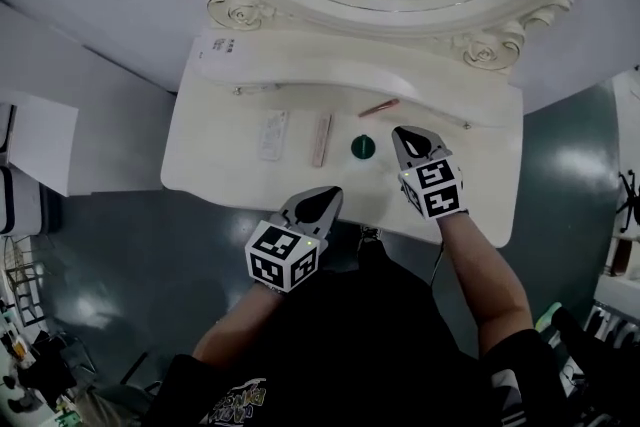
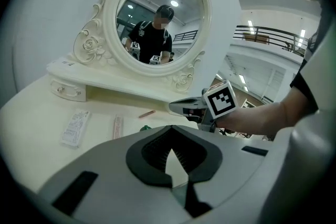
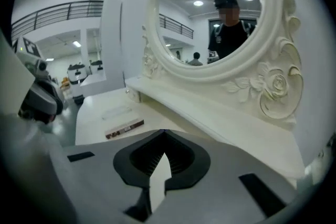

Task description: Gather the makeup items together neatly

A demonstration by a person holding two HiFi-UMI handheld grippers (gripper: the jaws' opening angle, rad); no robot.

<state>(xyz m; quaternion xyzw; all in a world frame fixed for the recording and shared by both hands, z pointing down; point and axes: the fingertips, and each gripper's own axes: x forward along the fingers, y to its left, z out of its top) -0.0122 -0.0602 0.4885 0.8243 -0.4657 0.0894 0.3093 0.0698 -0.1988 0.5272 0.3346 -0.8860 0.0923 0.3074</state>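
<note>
Four makeup items: they lie apart on the dressing table (image 1: 215, 170), in the middle band between its front edge and the raised shelf at the back.
White packet (image 1: 272, 135): furthest left, flat on the top. We judge it light and thin, so a long edge is the place to nip it, or we slide it.
Left gripper (image 1: 328, 197): jaws closed together with nothing between them, over the front edge, in front of the slim box.
Slim box (image 1: 322, 139): long, pinkish-brown, just right of the packet and near parallel to it. It looks stiff and light; we would take it across its narrow width near the middle.
Green pot (image 1: 363, 147): small, round, dark, right of the box. Its smooth, curved wall may slip, so we would grip squarely across it.
Pink pencil (image 1: 379, 108): thin, lying aslant behind the pot, nearer the shelf. It is likely to roll; we would pinch mid-shaft.
Right gripper (image 1: 402, 135): also pressed shut and empty, over the tabletop just right of the pot, not touching it as far as we can tell.
Step in hand: nothing gathered yet; either gripper must open before taking anything.
</note>
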